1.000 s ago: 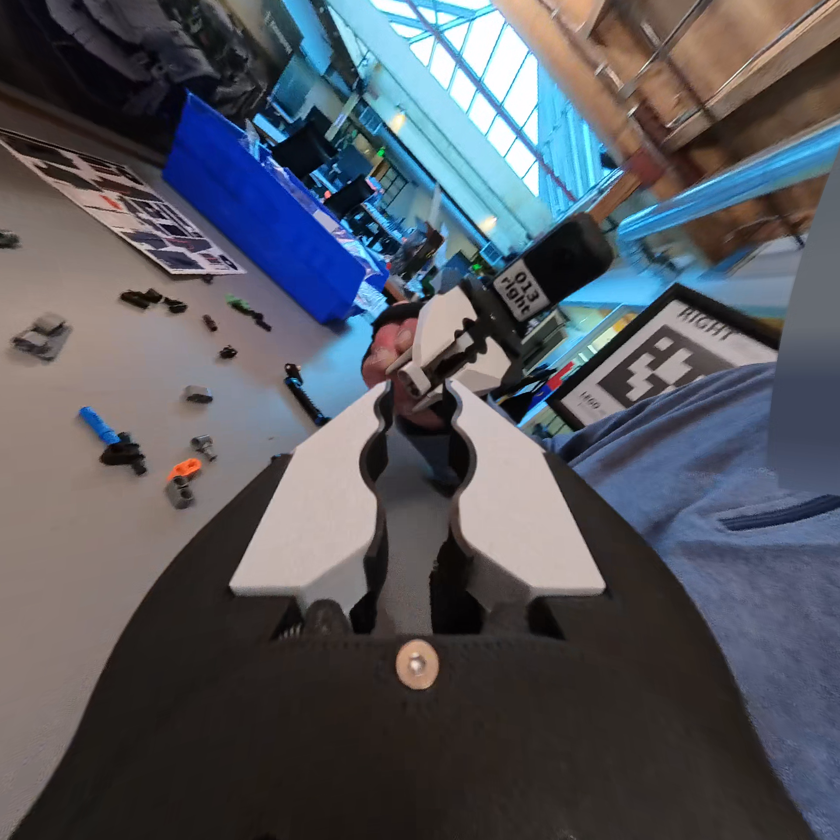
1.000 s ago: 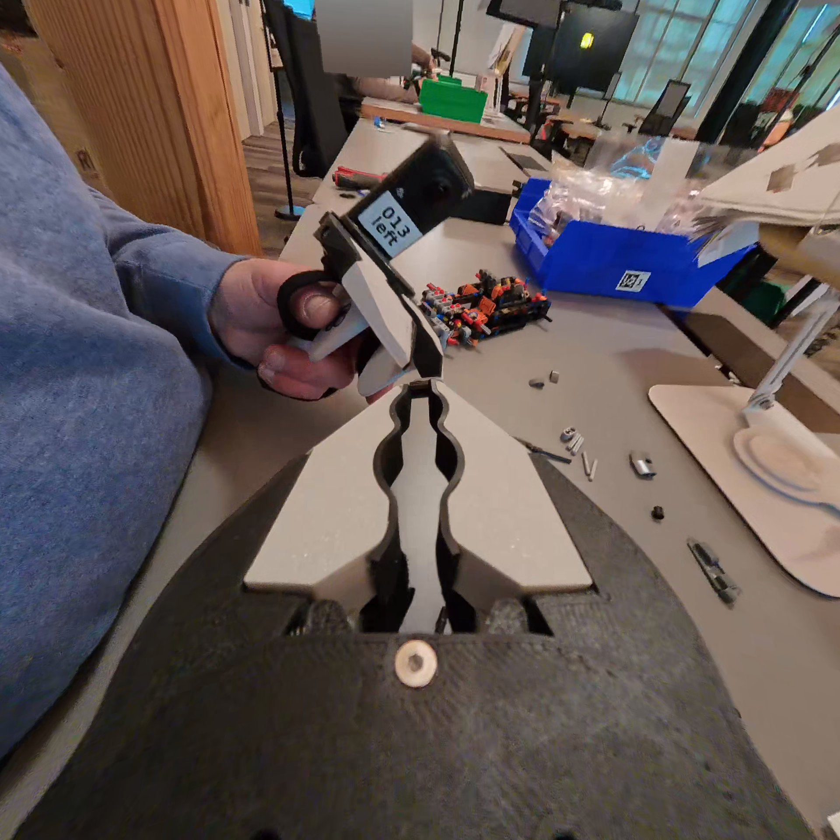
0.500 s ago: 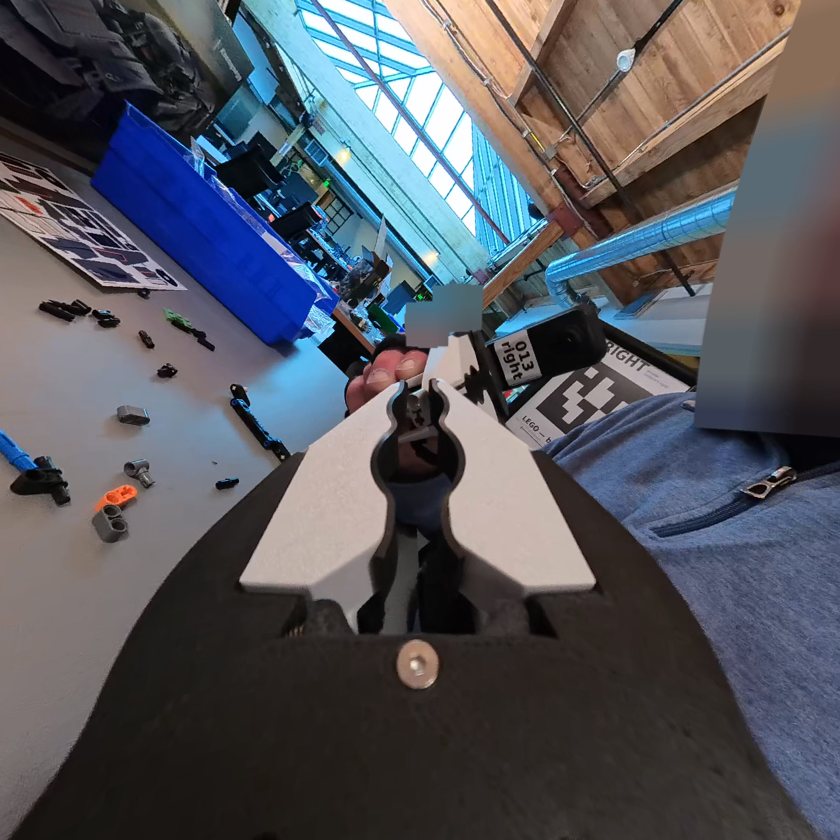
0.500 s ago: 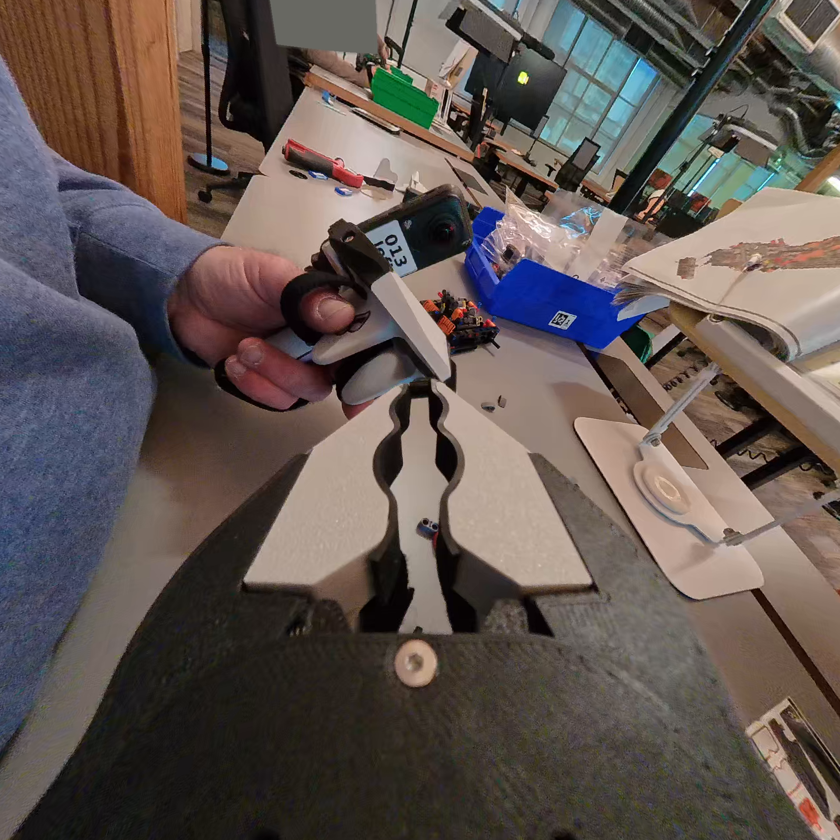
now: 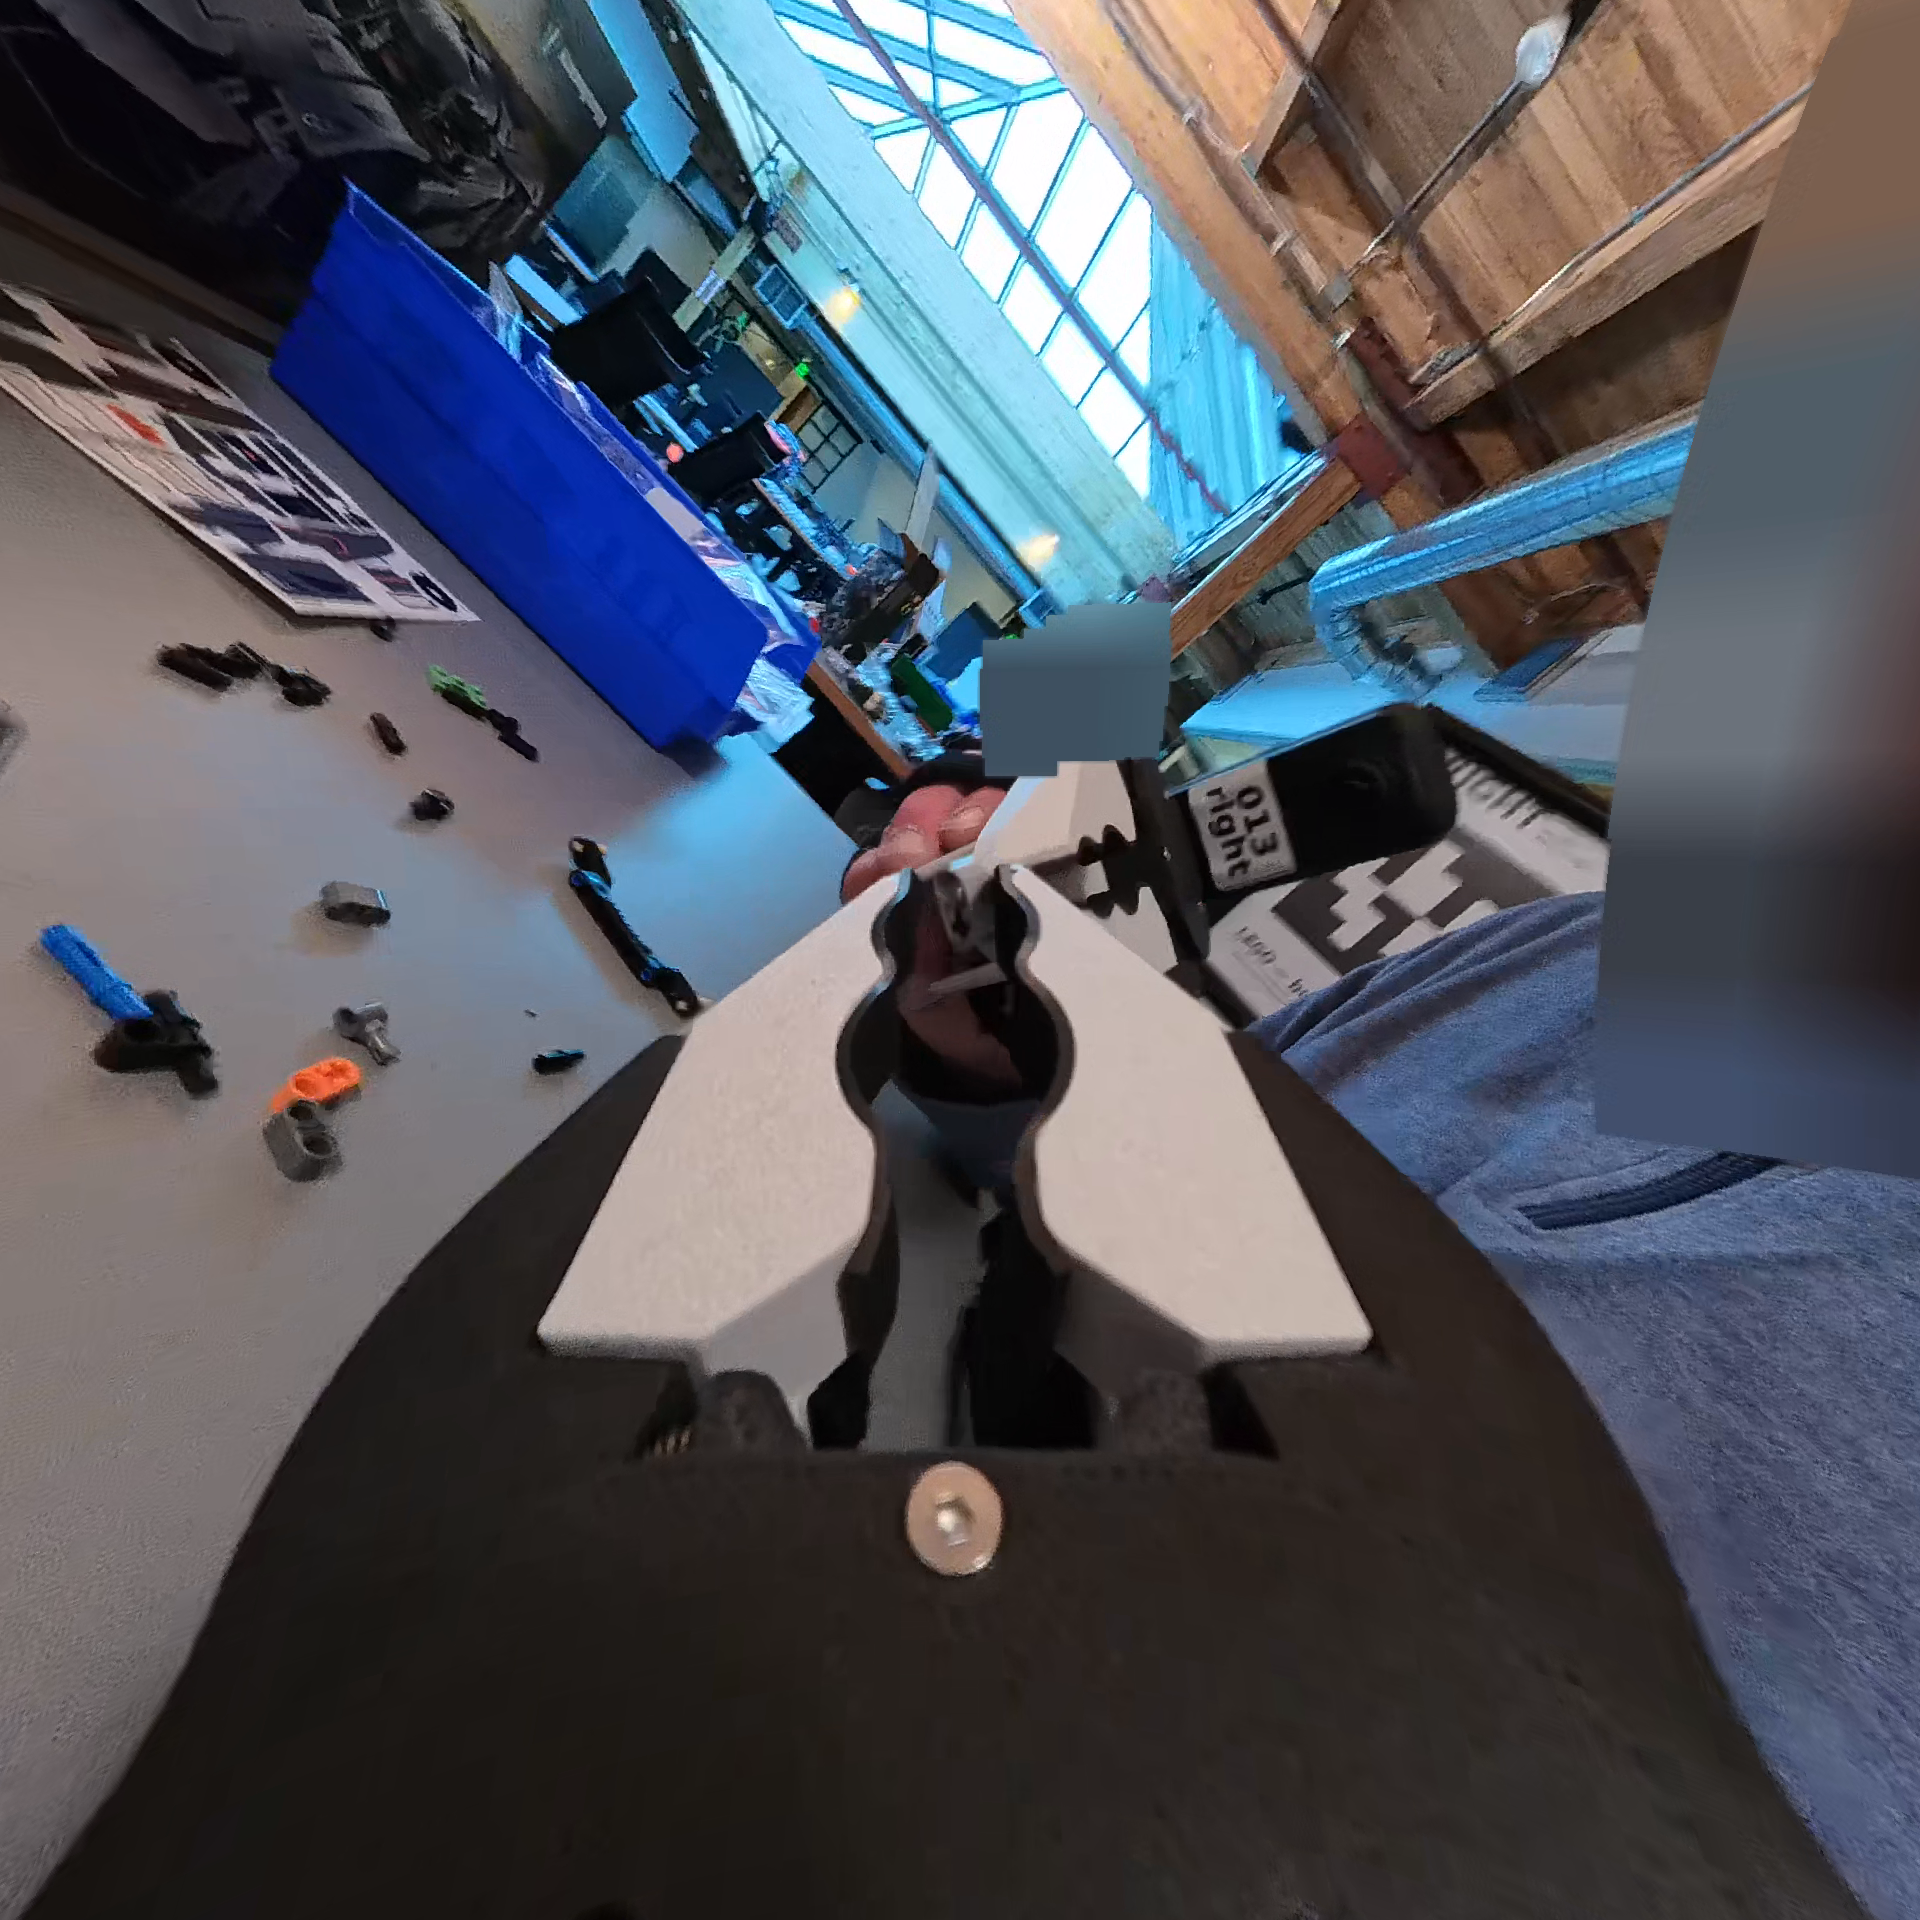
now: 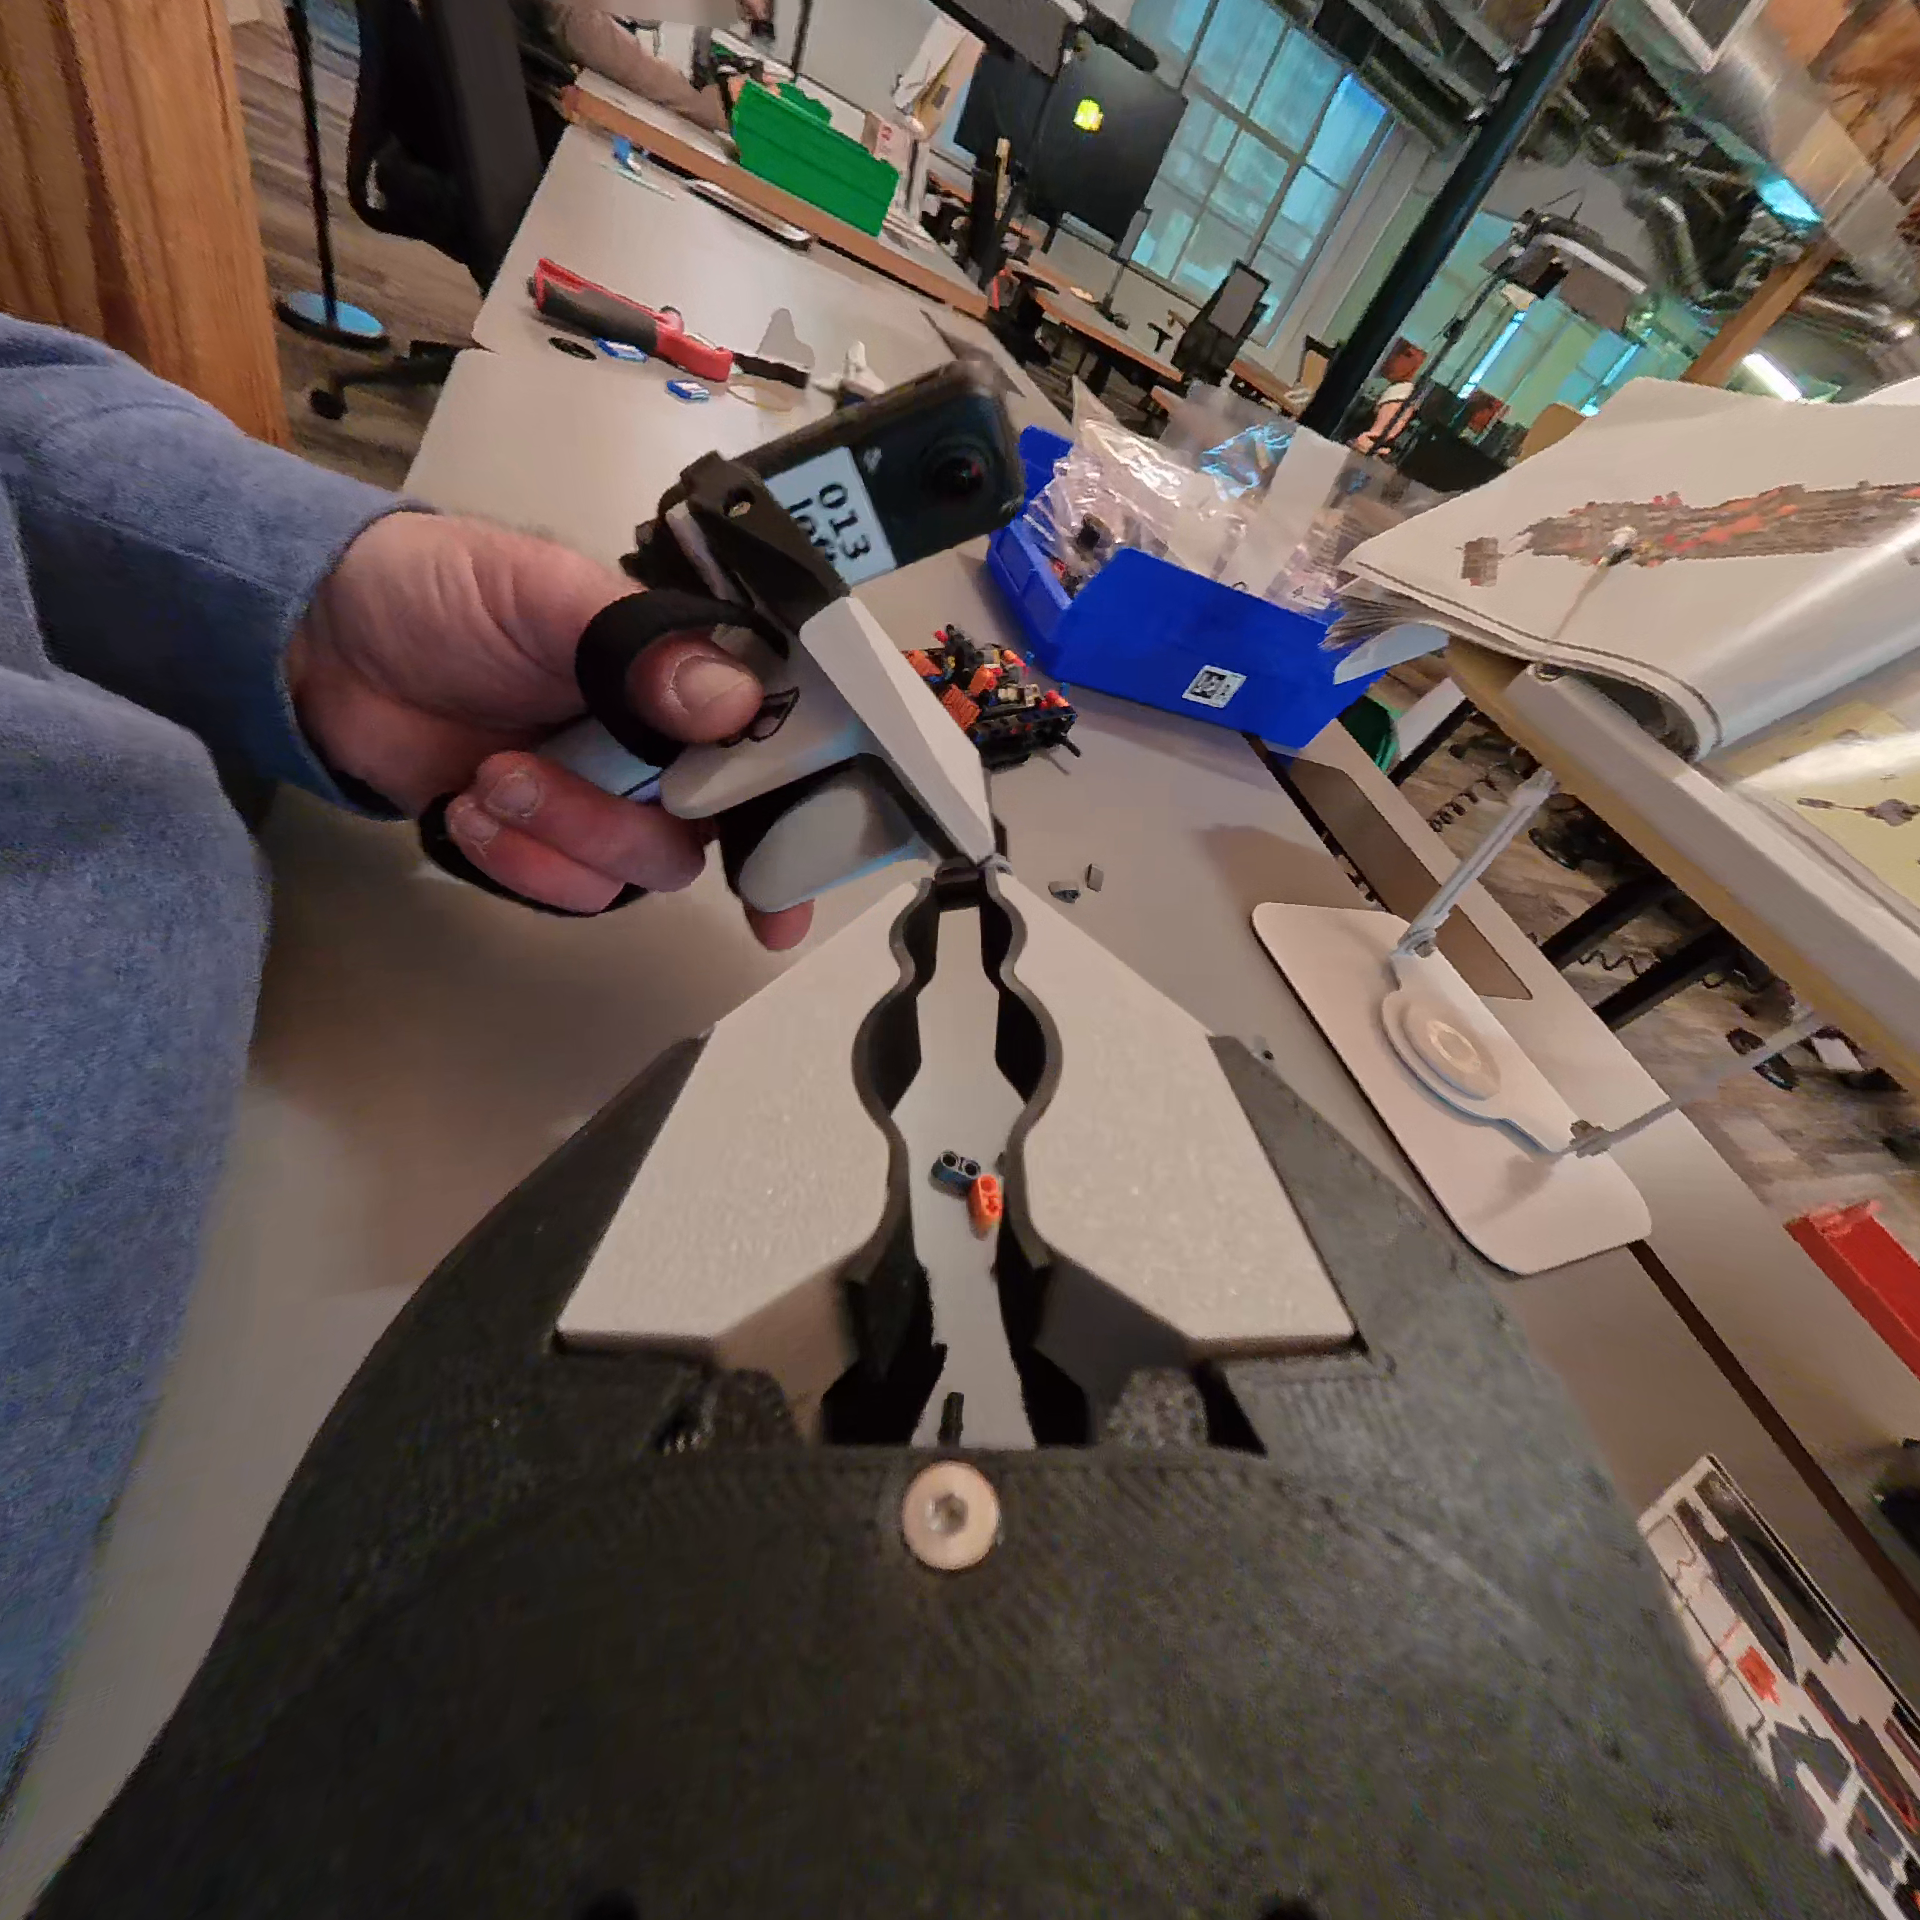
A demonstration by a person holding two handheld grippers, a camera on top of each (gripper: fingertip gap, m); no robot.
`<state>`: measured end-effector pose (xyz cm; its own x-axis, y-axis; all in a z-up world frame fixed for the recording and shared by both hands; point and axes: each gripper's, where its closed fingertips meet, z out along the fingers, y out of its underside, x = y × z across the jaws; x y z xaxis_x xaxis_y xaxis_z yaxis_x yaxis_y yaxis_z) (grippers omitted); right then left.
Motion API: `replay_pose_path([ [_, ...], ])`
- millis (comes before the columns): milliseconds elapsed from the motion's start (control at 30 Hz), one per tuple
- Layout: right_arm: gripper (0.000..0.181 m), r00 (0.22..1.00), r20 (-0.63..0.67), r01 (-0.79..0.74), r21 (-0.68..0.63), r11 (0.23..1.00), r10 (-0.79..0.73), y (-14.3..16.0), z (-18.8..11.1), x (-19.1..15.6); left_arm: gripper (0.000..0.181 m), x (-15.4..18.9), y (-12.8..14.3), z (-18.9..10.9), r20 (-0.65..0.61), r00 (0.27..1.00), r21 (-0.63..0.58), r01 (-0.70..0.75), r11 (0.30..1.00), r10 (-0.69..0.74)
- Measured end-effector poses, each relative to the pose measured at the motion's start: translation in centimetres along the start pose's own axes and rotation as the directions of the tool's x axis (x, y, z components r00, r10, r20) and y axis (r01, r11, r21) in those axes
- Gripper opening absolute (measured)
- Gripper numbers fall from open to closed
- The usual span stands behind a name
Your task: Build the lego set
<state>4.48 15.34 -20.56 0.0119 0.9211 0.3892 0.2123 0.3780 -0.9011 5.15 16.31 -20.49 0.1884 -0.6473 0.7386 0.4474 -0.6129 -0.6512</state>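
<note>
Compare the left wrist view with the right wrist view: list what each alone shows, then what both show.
Left wrist only: the blue axle piece, the green piece and the skylight.

Right wrist only: the part-built model, the open instruction book on its stand and the green bin.

Both: the blue bin, the orange connector, the grey table and the two grippers meeting tip to tip.

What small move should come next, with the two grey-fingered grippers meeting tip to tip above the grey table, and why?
Probably press the right gripper gently forward, holding the left gripper steady. Their jaws meet tip to tip in the air above the grey table, with a small grey piece between them, so a mating push seems due. Which jaws hold it, I cannot tell.
</note>
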Motion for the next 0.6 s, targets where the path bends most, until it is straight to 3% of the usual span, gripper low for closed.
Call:
replay_pose_path([
  [233, 0.005, 0.998, -0.059, 0.016, 0.003, 1.0, -0.016, 0.2, -0.16, -0.6, 0.007, 0.15, 0.15, 0.2, -0.073, 0.993, 0.046, 0.094, 0.995, -0.09],
  [600, 0.011, 0.998, -0.064, 0.022, 0.0, 1.0, -0.022, 0.08, -0.8, -0.05, 0.006, 0.12, -0.12, -0.17, -0.052, 0.997, -0.006, 0.06, 0.998, -0.06],
])
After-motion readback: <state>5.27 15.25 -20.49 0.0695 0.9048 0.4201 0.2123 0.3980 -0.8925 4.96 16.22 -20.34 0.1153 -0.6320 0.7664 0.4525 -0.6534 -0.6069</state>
